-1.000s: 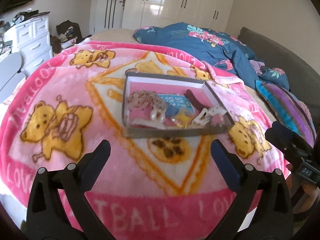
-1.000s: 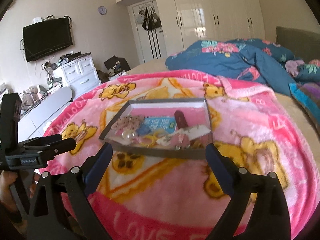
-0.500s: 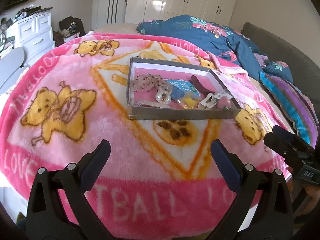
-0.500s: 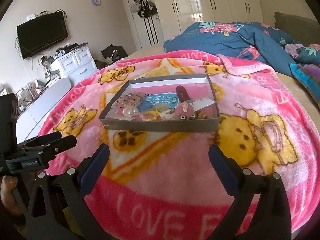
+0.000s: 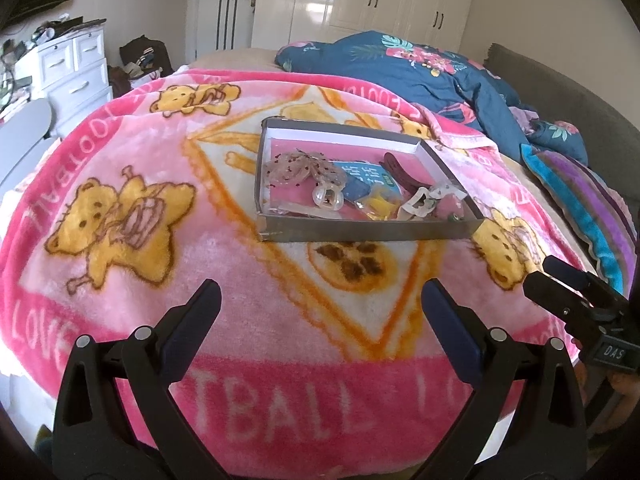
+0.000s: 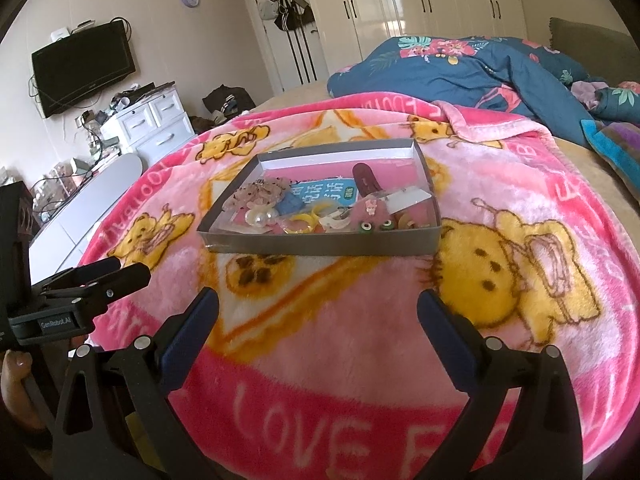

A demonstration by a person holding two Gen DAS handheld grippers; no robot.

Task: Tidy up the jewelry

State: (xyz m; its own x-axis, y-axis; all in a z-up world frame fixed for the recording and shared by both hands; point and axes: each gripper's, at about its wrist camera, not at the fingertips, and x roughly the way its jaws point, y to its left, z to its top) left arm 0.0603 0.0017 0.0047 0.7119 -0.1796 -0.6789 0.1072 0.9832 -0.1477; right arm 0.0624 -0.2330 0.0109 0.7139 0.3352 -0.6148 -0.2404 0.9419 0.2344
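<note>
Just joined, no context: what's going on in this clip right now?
A person holds two sets of tongs over a bed covered by a pink bear blanket. A shallow grey box of jewelry and hair clips sits on the blanket. The left tongs and right tongs are both open and empty, short of the box. Nothing has been picked up yet.

Home bedroom, seemingly: blanket-covered bed (image 5: 160,240), white wardrobes (image 6: 420,0), wall television (image 6: 84,68).
</note>
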